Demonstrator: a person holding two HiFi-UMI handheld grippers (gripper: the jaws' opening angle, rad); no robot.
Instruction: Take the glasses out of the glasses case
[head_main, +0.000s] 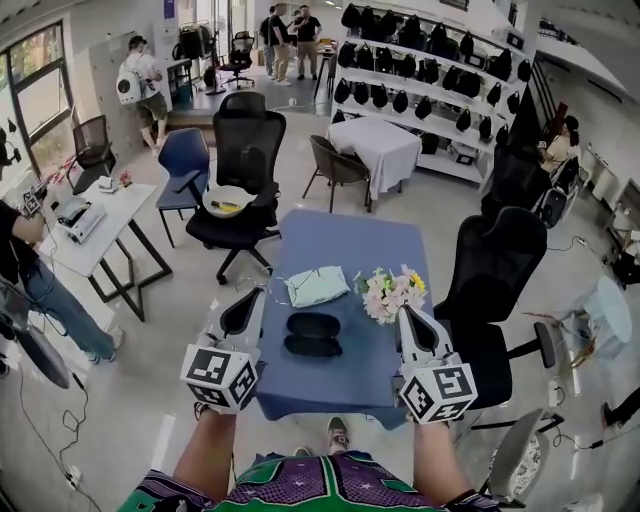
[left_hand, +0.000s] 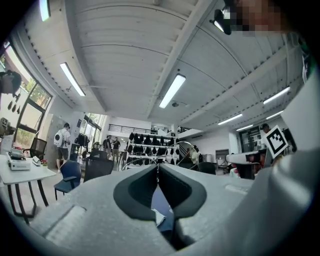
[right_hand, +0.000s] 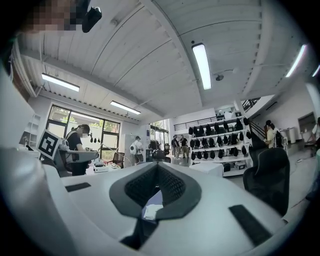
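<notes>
Claws: left claw (left_hand: 158, 171) pinched shut on one pair of thin wire-rimmed glasses (left_hand: 180, 155); right claw (right_hand: 157, 172) closed, empty. One open black oval glasses case (head_main: 312, 335) lies on the blue tabletop (head_main: 340, 240), between both claws.

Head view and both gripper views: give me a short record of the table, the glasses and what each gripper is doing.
table: blue
glasses case: black, open, lying on the table
left gripper: shut on the glasses
glasses: thin wire frame, out of the case, pinched at the jaw tips
right gripper: jaws together, nothing between them
also on the table: pale green cloth, bunch of flowers
</notes>
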